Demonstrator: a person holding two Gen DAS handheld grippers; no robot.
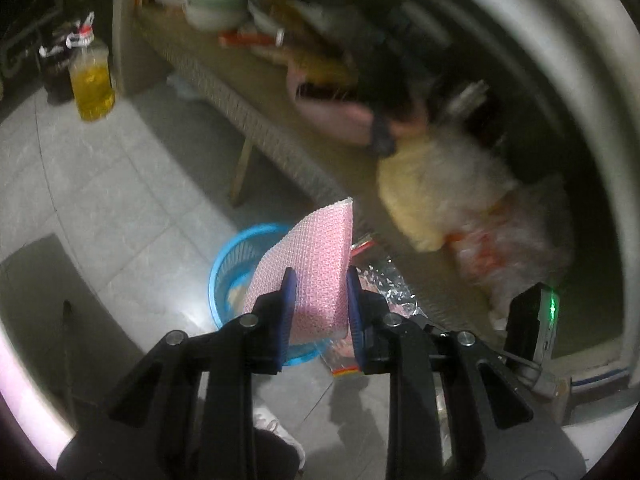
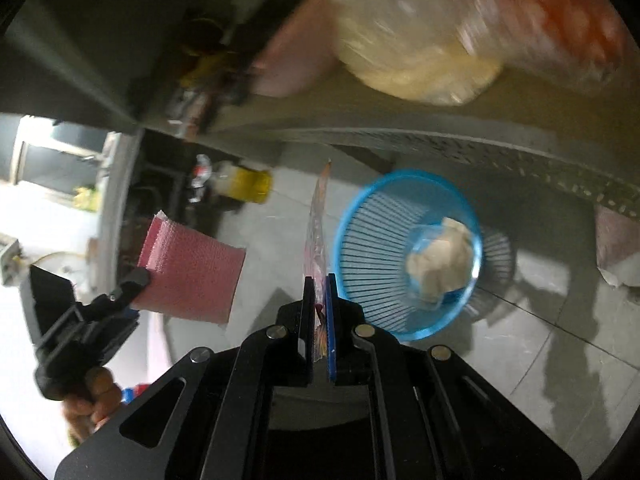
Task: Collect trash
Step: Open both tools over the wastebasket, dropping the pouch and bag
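One long table (image 1: pixel 224 80) runs across the top of both views, from about 10 o'clock to 3 o'clock in the left wrist view. It is full of blurry things. Two soft bags sit on it: one yellow bag (image 1: pixel 420 196) and one clear bag with red marks (image 1: pixel 504 240), touching each other near 3 o'clock.

One blue basket (image 2: pixel 384 248) stands on the grey tile floor (image 1: pixel 100 200), under the table edge. It has thin slats all round. One crumpled ball of paper (image 2: pixel 440 260) lies inside it.

One bottle of yellow oil (image 1: pixel 92 84) stands on the floor at 10 o'clock in the left wrist view.

Two grippers show. The left gripper (image 1: pixel 320 300) squeezes one pink bubble sheet (image 1: pixel 316 264), which sticks up between its blue pads, above the basket. The right gripper (image 2: pixel 319 320) is pinched almost fully closed on one thin clear wrapper (image 2: pixel 318 232), seen edge-on, just left of the basket. One hand (image 2: pixel 92 404) holds the left gripper at 8 o'clock in the right wrist view.
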